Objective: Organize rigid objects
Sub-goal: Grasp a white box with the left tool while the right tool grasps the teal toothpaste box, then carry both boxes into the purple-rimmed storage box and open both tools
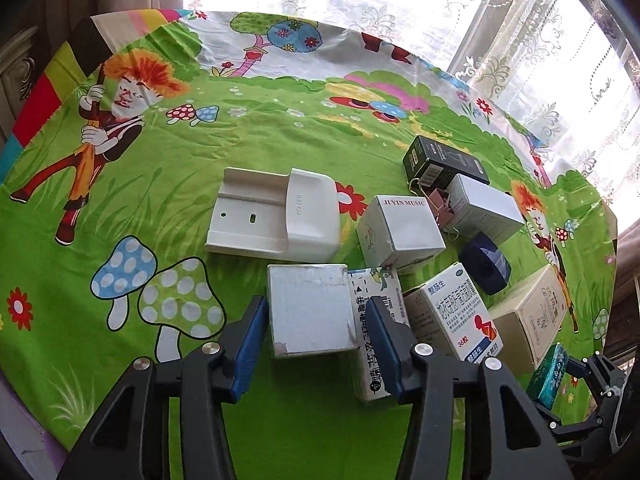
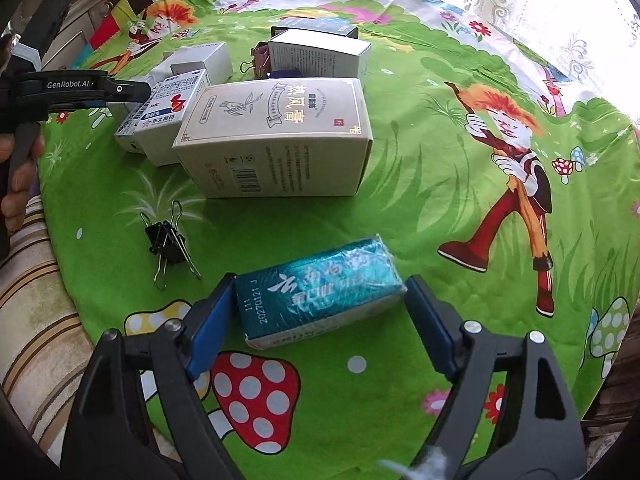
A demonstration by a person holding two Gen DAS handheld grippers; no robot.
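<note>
On a cartoon tablecloth (image 1: 280, 128), the left gripper (image 1: 316, 344) straddles a white box (image 1: 310, 310) in the box cluster, the right gripper (image 2: 320, 320) a teal box (image 2: 320, 294) lying apart; both gape unclamped, so closing seems next.

Left jaws: I see a white box (image 1: 310, 310) between them, a long carton (image 1: 374, 332) crowding the right pad, open cloth (image 1: 132, 184) left. Right jaws: teal box (image 2: 320, 294) between them, binder clip (image 2: 170, 242) front-left, beige box (image 2: 276, 140) ahead, cloth free right.
</note>
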